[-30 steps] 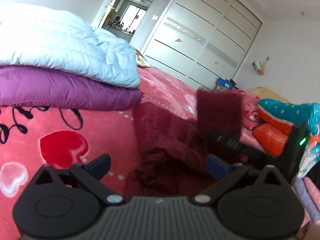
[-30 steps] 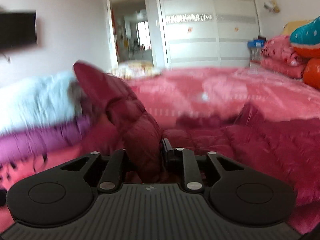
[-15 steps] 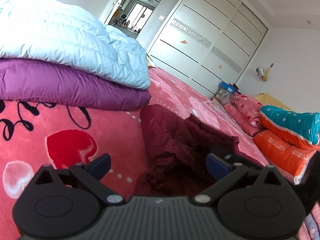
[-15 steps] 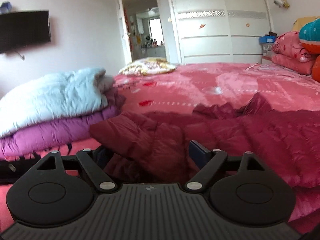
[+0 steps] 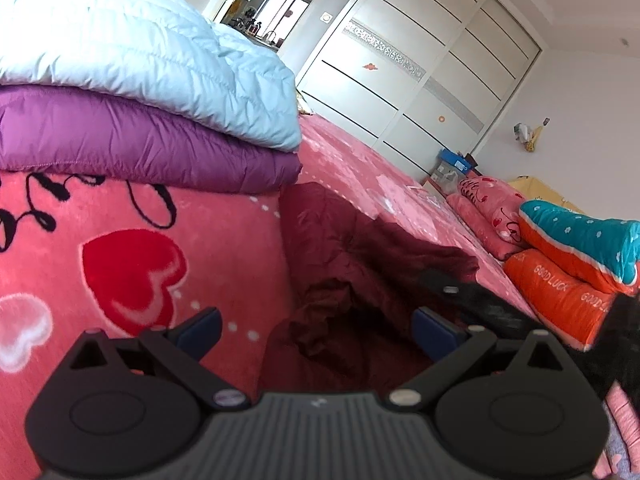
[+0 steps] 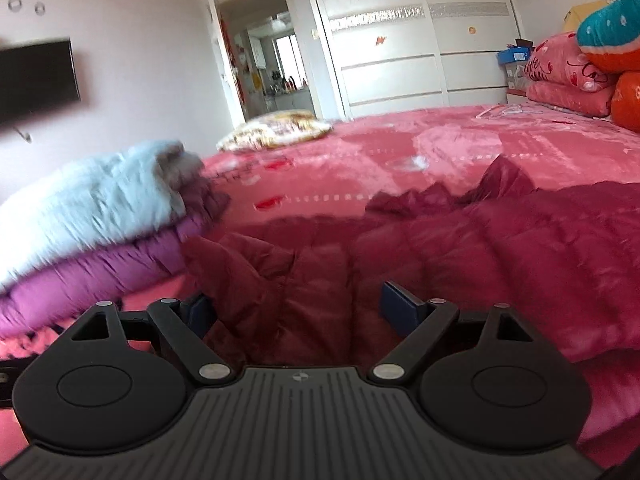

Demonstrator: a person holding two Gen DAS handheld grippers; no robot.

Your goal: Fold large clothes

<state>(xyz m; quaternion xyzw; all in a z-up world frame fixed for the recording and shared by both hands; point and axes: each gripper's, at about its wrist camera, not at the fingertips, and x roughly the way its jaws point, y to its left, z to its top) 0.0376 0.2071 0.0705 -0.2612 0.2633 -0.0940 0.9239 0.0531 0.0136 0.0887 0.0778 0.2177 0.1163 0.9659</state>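
A dark red padded jacket lies crumpled on the pink bed cover; in the right wrist view the jacket spreads wide to the right. My left gripper hovers open just above the jacket's near folds, its blue pads touching nothing. My right gripper is open too, its jaws wide, with a loose fold of the jacket lying between them but not pinched. The right gripper's black body shows in the left wrist view, low over the jacket's right side.
A folded light blue jacket sits on a folded purple one at the left of the bed. Stacked pink, teal and orange quilts stand at the right. A patterned pillow lies far back. White wardrobe doors close the room.
The right gripper let go of the red sleeve it held up, and the sleeve dropped onto the jacket. Its jaws swung wide apart. The left gripper stayed open in place.
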